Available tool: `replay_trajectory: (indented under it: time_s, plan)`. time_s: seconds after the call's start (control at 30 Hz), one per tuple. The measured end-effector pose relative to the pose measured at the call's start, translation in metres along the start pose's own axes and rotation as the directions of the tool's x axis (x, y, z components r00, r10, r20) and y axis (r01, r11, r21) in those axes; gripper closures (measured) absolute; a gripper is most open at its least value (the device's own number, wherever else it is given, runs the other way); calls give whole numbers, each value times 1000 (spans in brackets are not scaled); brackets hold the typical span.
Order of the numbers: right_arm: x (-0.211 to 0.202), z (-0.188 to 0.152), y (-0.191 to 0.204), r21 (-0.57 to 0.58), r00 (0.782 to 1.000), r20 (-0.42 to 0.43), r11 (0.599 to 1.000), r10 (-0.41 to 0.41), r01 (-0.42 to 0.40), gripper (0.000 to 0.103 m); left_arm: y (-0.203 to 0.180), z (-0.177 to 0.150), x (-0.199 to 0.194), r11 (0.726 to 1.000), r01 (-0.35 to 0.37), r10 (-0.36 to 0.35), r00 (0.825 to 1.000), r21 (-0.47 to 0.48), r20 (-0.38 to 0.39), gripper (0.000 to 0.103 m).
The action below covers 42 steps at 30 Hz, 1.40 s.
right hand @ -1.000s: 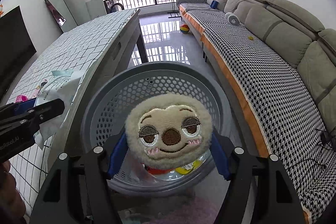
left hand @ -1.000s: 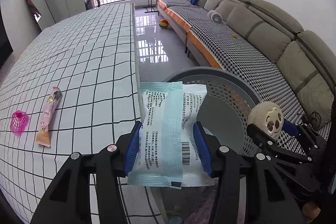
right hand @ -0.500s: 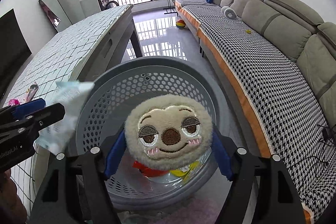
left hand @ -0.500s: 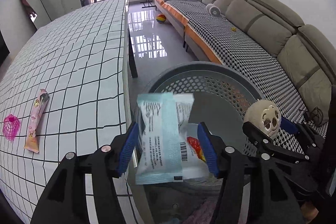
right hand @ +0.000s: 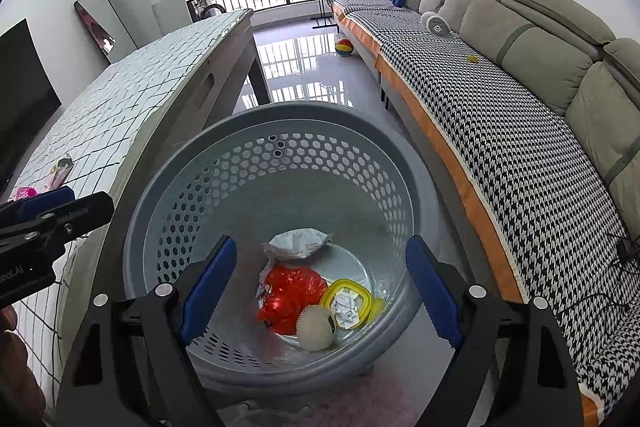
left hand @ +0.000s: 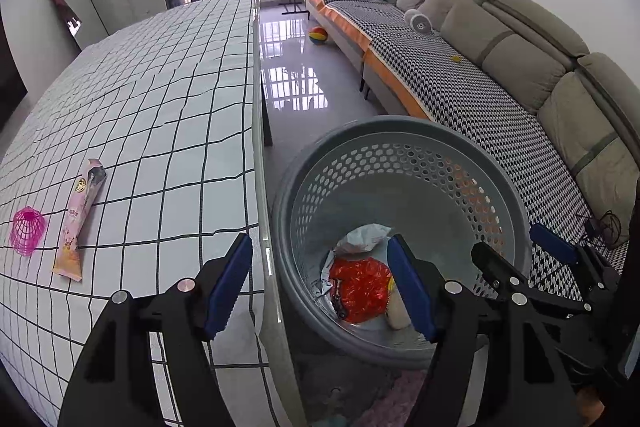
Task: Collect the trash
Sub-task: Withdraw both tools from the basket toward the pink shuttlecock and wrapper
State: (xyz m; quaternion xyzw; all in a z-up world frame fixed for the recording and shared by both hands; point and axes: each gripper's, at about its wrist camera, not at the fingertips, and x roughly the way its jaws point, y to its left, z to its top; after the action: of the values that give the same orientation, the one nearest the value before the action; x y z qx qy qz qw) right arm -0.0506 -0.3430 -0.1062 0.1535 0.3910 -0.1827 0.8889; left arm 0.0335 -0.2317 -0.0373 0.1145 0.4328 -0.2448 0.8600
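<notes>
Both the left gripper (left hand: 320, 283) and the right gripper (right hand: 320, 287) have just been opening their jaws, and nothing is between them. The round grey plastic basket with holes (right hand: 224, 147) holds the white packet (right hand: 298, 245) and the fluffy cream toy (right hand: 316, 327). To do well, lift both up clear of the rim first. Then go for the long pink wrapper (left hand: 80, 219) and little pink net cup (left hand: 27, 229) lying on the checked surface (left hand: 168, 99).

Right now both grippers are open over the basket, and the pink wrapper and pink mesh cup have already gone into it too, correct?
Not quite. The left gripper and right gripper are open over the basket, but the left wrist view shows the pink wrapper and pink mesh cup lying on the table.
</notes>
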Motion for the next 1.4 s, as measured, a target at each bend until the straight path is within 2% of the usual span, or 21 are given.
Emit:
replay_trajectory:
  time_s: [0.33, 0.8, 0.9, 1.13, 1.4]
  plan:
    - [-6, -1, 7, 1, 1000, 9, 1000, 21, -21, 20, 16, -4, -11, 999, -23, 23, 1000, -36, 20, 29]
    - [-22, 5, 30, -3, 998, 57, 1000, 22, -22, 20, 58, -12, -52, 997, -48, 54, 994, -58, 93, 28]
    - [-25, 4, 35, 19, 997, 56, 999, 48, -49, 20, 68, -15, -61, 996, -54, 61, 993, -70, 103, 28]
    - [-31, 6, 63, -13, 995, 42, 996, 87, -86, 20, 97, -20, -81, 990, -75, 91, 987, -122, 131, 28]
    - [-35, 14, 104, -55, 990, 54, 990, 133, -130, 20, 143, -25, -101, 973, -135, 163, 976, -189, 142, 26]
